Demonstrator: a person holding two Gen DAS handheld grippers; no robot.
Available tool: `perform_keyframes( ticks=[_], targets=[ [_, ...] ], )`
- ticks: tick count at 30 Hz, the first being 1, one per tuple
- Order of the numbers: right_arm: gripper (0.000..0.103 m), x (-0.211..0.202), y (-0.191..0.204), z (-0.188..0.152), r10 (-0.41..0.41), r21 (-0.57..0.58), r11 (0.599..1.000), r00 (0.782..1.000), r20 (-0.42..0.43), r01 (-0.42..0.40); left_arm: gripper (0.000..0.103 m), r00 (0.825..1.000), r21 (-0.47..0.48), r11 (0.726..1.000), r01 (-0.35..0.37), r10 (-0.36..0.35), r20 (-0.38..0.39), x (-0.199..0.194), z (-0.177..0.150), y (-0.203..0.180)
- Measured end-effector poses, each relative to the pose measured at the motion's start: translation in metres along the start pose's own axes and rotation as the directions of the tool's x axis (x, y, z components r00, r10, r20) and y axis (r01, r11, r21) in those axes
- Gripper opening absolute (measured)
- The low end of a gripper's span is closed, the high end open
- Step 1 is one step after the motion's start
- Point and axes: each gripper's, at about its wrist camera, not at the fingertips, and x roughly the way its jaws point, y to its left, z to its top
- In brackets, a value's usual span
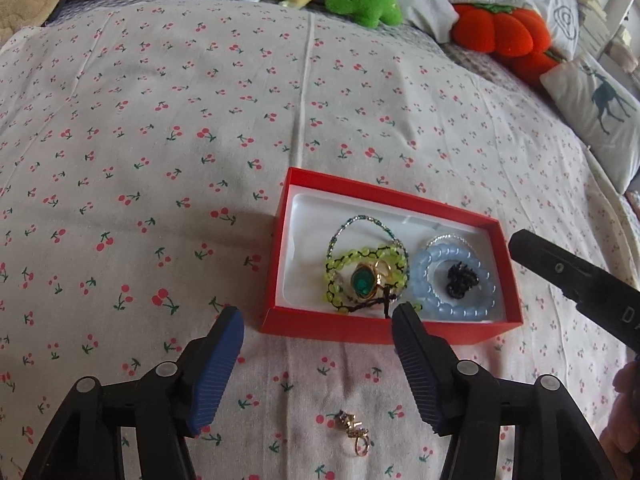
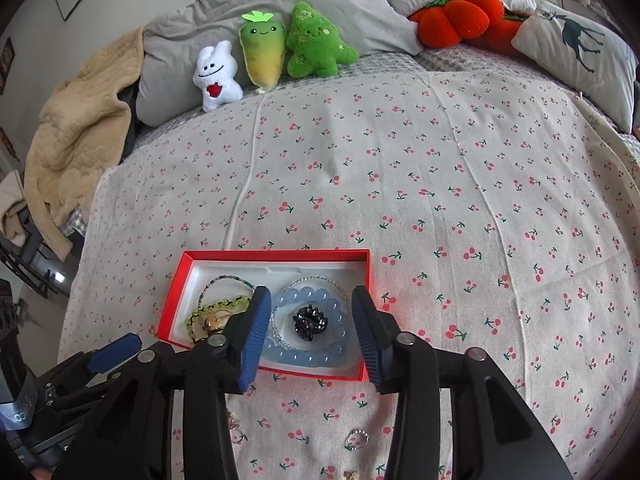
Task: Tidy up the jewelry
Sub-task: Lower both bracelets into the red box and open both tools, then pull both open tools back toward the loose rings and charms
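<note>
A red box (image 1: 384, 196) with a white lining lies on the cherry-print bedspread. In it are a green bead bracelet (image 1: 340, 264), a gold ring with a green stone (image 1: 364, 284), a pale blue bead bracelet (image 1: 424, 276) and a small black piece (image 1: 462, 280). My left gripper (image 1: 316, 316) is open just short of the box's near wall, with nothing between its pads. A gold piece (image 1: 354, 434) lies on the cloth below it. My right gripper (image 2: 310, 292) is open over the blue bracelet (image 2: 304, 356) and holds nothing. A silver ring (image 2: 356, 438) lies loose on the cloth.
Plush toys (image 2: 264, 52) stand in a row at the far side against grey bedding. Orange plush cushions (image 2: 460, 16) and a deer-print pillow (image 2: 576, 44) lie at the back right. A beige blanket (image 2: 76, 136) hangs off the left edge.
</note>
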Motion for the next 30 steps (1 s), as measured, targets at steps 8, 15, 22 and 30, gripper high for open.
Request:
perform_keyframes(
  ticks=[8, 15, 22, 30],
  targets=[
    [0.056, -0.023, 0.007, -0.021, -0.031, -0.057, 0.998, 0.999, -0.031, 0.029, 0.079, 0.993, -0.003, 1.0, -0.023, 0.023, -0.114, 0.002, -0.023, 0.007],
    [0.058, -0.03, 0.002, -0.044, -0.041, -0.044, 0.998, 0.994, -0.103, 0.037, 0.081, 0.986, 0.004, 0.999, -0.043, 0.043, -0.158, -0.003, -0.04, 0.014],
    [0.062, -0.033, -0.001, -0.065, -0.08, -0.067, 0.995, 0.984, -0.162, 0.069, 0.085, 0.981, 0.051, 0.996, -0.07, 0.078, -0.176, -0.009, -0.057, 0.015],
    [0.065, -0.025, -0.012, -0.088, -0.116, -0.112, 0.989, 0.967, -0.227, 0.092, 0.086, 0.973, 0.127, 0.986, -0.109, 0.132, -0.19, -0.005, -0.079, 0.017]
  ],
)
